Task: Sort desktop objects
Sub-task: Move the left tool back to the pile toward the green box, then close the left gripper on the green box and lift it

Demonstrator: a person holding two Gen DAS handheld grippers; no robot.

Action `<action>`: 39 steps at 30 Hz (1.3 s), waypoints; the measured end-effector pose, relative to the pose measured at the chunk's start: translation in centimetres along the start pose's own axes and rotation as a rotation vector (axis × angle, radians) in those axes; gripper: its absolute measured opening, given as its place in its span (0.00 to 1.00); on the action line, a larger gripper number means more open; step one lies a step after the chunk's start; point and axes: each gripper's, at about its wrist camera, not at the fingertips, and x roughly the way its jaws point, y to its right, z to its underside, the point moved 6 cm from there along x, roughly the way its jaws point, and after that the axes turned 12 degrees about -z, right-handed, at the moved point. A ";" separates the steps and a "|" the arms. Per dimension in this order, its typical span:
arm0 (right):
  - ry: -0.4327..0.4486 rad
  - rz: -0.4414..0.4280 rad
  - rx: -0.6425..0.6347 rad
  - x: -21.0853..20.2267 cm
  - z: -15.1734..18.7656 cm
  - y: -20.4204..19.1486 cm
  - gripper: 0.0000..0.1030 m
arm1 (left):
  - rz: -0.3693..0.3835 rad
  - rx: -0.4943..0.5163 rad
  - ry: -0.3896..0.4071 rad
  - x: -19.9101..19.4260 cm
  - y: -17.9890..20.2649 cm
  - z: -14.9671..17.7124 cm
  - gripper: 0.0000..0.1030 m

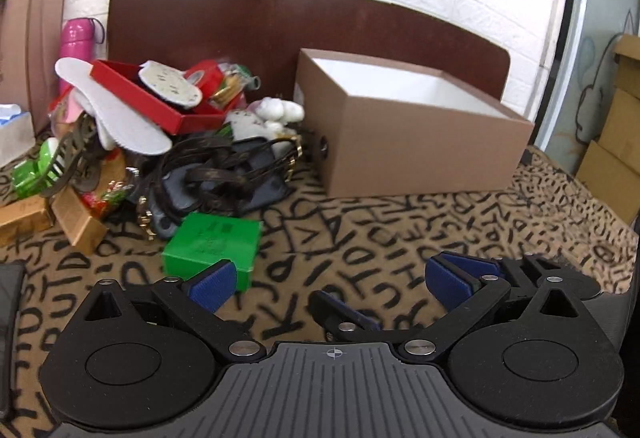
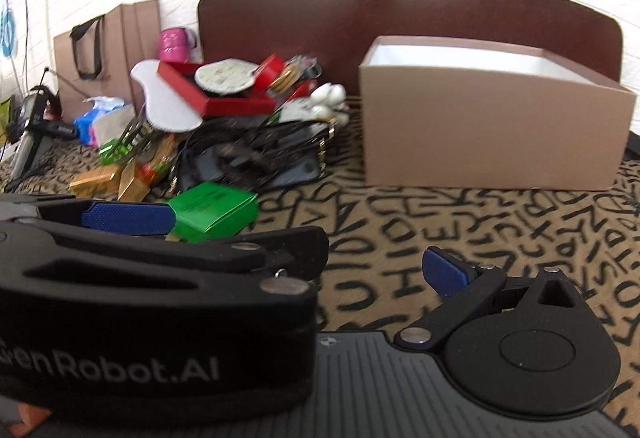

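Currently both tongs, left [image 1: 328, 280] and right [image 2: 400, 270], are hovering apart, gripping nothing. Next, left is probably reaching for the green box [image 1: 212, 244] at lower left, then moving toward the brown box [image 1: 420, 141].

An open brown box [image 2: 492, 125] stands on the lettered surface [image 2: 460, 234]. Left of the box lies a clutter pile [image 2: 224, 117], a green box [image 2: 214, 211] at its near edge.

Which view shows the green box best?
The left wrist view: the green box is sharp, its top and front showing, with only a lower corner behind a jaw pad. In the right wrist view the box is blurred and partly hidden behind the left gripper.
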 end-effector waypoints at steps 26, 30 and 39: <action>-0.079 -0.152 -0.093 5.3 -1.2 -3.1 0.78 | 0.089 -0.168 -0.203 6.3 -7.8 -1.3 0.94; -0.096 -0.172 -0.103 5.9 -1.4 -3.4 0.75 | 0.095 -0.167 -0.210 6.8 -7.7 -1.4 0.93; -0.111 -0.212 -0.117 6.5 -1.5 -3.8 0.66 | 0.087 -0.136 -0.243 7.6 -7.7 -1.4 0.74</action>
